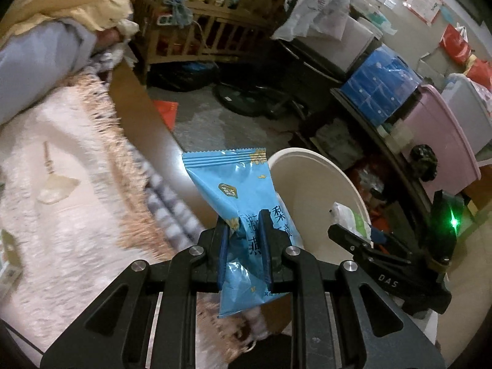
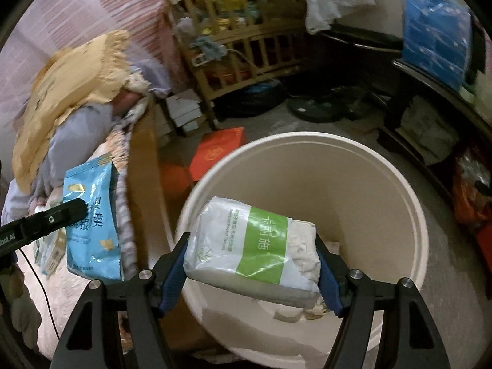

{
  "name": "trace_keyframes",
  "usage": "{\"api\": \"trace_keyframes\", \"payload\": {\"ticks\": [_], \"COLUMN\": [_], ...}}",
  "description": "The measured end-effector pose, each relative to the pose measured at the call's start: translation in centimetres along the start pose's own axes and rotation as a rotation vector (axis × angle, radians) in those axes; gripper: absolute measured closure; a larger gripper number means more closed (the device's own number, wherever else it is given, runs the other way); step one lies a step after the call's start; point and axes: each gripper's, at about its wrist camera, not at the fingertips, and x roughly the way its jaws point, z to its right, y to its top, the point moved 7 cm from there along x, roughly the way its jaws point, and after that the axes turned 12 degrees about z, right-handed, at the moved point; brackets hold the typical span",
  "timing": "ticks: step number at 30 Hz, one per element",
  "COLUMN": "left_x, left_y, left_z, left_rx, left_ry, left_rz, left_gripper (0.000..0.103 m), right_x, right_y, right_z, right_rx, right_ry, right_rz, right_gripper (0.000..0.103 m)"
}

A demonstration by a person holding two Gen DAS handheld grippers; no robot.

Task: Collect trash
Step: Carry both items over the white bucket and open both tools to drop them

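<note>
Both tongs loaded, trash carried to the bin

The left tongs [image 1: 244, 240] are clamped on a blue wrapper [image 1: 236, 190], pinched near its lower half so the flat foil hangs free and stands up past the pads; it is over the edge of the bed [image 1: 61, 215], just left of the bin [image 1: 310, 178], not yet above the opening. The right tongs [image 2: 252, 264] stand wide but are pressed on both ends of a tissue pack [image 2: 246, 246], held crosswise so its broad side faces the camera. That pack hangs above the near rim of the bin [image 2: 409, 215], whose white inside already holds some pale crumpled scraps. Judging by this, the pack looks ready to drop first; the wrapper needs a further carry rightward to clear the rim.
</note>
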Motion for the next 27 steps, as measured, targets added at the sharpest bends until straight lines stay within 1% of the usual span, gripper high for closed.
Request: {"api": "trace_keyframes", "payload": {"ticks": [4, 10, 12, 13, 15, 16, 17, 19, 21, 27], "left_x": [1.3, 2.9, 3.3, 3.5, 3.8, 3.9, 3.9, 3.9, 3.9, 3.0], "left_y": [0.1, 0.1, 0.0, 0.0, 0.1, 0.1, 0.0, -0.1, -0.2, -0.5], "left_z": [1.0, 2.3, 2.8, 3.0, 3.4, 3.6, 3.8, 3.9, 3.7, 2.4], "left_rx": [-0.004, -0.039, -0.052, -0.060, -0.066, -0.064, -0.062, -0.069, -0.076, -0.081], "left_ry": [-0.022, -0.068, -0.088, -0.097, -0.124, -0.139, -0.152, -0.162, -0.167, -0.139], "left_rz": [-0.012, -0.017, -0.022, -0.026, -0.022, -0.024, -0.028, -0.027, -0.031, -0.035], "left_gripper": [0.087, 0.087, 0.087, 0.087, 0.083, 0.078, 0.066, 0.052, 0.052, 0.052], "right_x": [0.2, 0.3, 0.4, 0.4, 0.2, 0.2, 0.1, 0.1, 0.2, 0.3], "right_y": [0.2, 0.5, 0.7, 0.8, 1.0, 1.0, 1.1, 1.3, 1.3, 0.6], "right_z": [1.7, 3.5, 4.0, 4.2, 4.6, 4.7, 4.8, 4.8, 4.6, 3.8], "right_rx": [0.027, 0.055, 0.070, 0.080, 0.109, 0.115, 0.121, 0.125, 0.124, 0.108], "right_ry": [-0.022, -0.042, -0.044, -0.046, -0.047, -0.045, -0.043, -0.042, -0.040, -0.025], "right_rz": [0.001, 0.005, 0.010, 0.013, 0.022, 0.027, 0.033, 0.036, 0.033, 0.015], "right_gripper": [0.033, 0.032, 0.030, 0.026, 0.023, 0.023, 0.023, 0.021, 0.021, 0.021]}}
